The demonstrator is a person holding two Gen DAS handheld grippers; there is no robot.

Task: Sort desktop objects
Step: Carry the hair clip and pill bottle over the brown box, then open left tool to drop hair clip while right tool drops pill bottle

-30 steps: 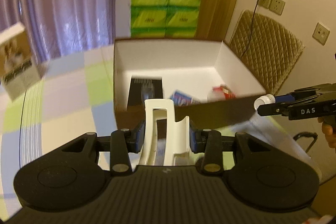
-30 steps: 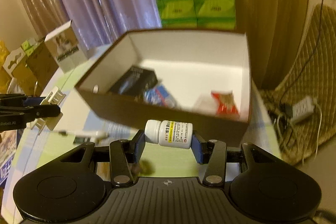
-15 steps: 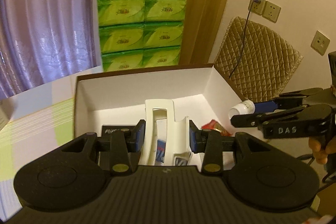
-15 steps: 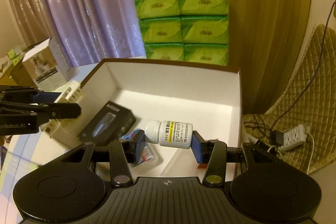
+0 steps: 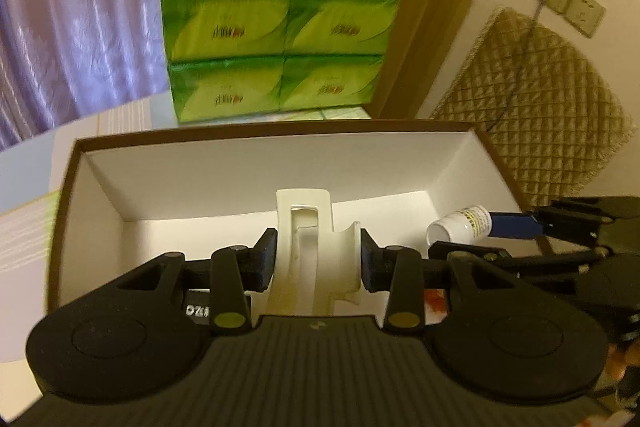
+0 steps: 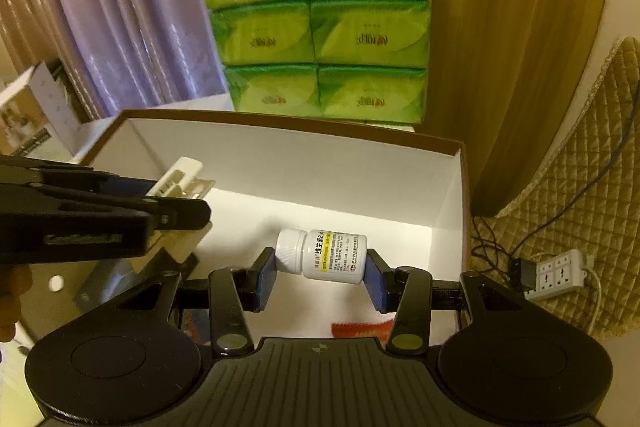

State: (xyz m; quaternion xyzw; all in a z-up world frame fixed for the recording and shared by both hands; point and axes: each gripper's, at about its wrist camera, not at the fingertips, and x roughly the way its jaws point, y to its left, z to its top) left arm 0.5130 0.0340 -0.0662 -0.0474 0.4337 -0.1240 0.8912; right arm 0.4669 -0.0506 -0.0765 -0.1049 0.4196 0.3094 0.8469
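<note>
Right wrist: tissue packs (image 6: pixel 320 23) behind box (image 6: pixel 280 163), curtain (image 6: pixel 120 7)

**Both grippers clamped, side by side**

The left gripper (image 5: pixel 318 253) has its jaws closed on a white plastic holder (image 5: pixel 308 247). The right gripper (image 6: pixel 320 269) pinches a white pill bottle (image 6: pixel 322 255) lying sideways, cap to the left. Both point toward the far side, close together.

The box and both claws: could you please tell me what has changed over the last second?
Both claws moved forward over the box. The left claw stays shut on the white plastic holder, the right claw on the pill bottle. Nothing was released.
</note>
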